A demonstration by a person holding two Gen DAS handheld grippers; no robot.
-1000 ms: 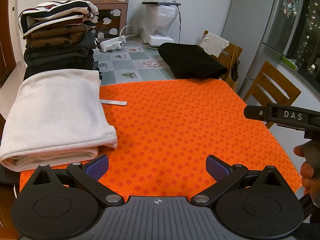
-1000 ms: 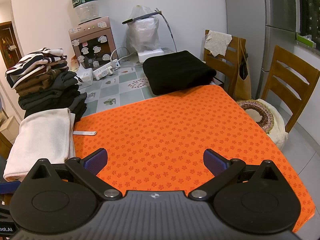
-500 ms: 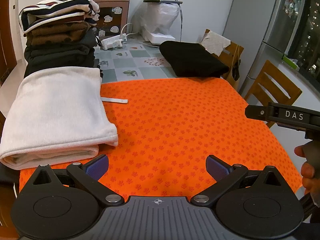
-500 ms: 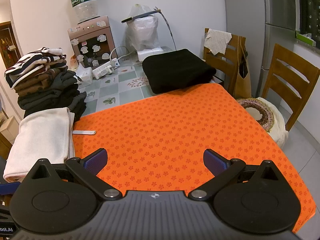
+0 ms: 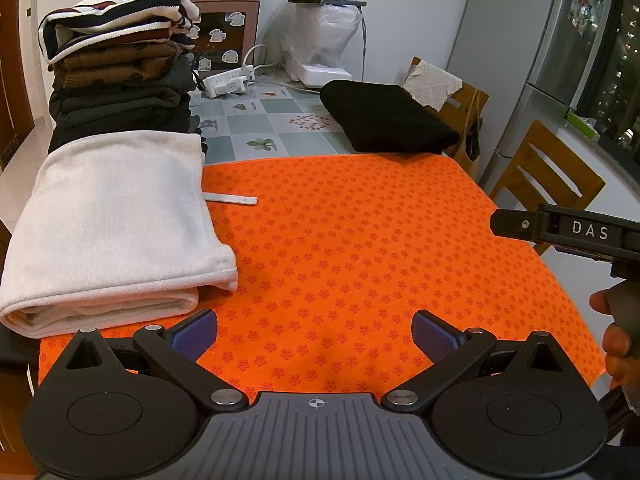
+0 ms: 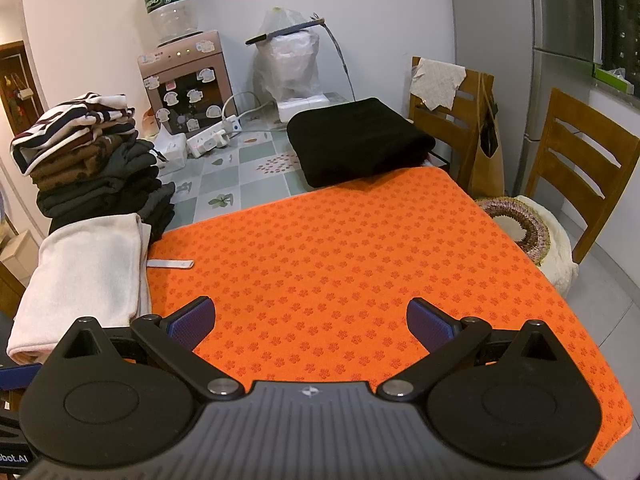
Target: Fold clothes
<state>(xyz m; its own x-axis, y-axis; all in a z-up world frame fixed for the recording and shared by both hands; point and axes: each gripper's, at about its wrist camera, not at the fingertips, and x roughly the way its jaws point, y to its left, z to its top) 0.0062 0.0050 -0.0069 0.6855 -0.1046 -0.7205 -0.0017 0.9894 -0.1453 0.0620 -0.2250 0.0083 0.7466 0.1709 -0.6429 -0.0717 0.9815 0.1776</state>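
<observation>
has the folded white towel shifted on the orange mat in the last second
No. The folded white towel keeps its place against the orange mat and the small white strip beside it.

Black hand-held gripper [image 5: 314, 330], blue ribbed pads [image 5: 194, 330], silver pivot screws, white "DAS" lettering.

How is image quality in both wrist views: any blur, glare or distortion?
Left wrist view: sharp, warm indoor light, strong fisheye bending at the fridge; soft shadow on the orange mat ahead of the open jaws. Right wrist view: equally sharp, walls curve at the edges; mild sheen on the water bottle, no blown glare.
</observation>
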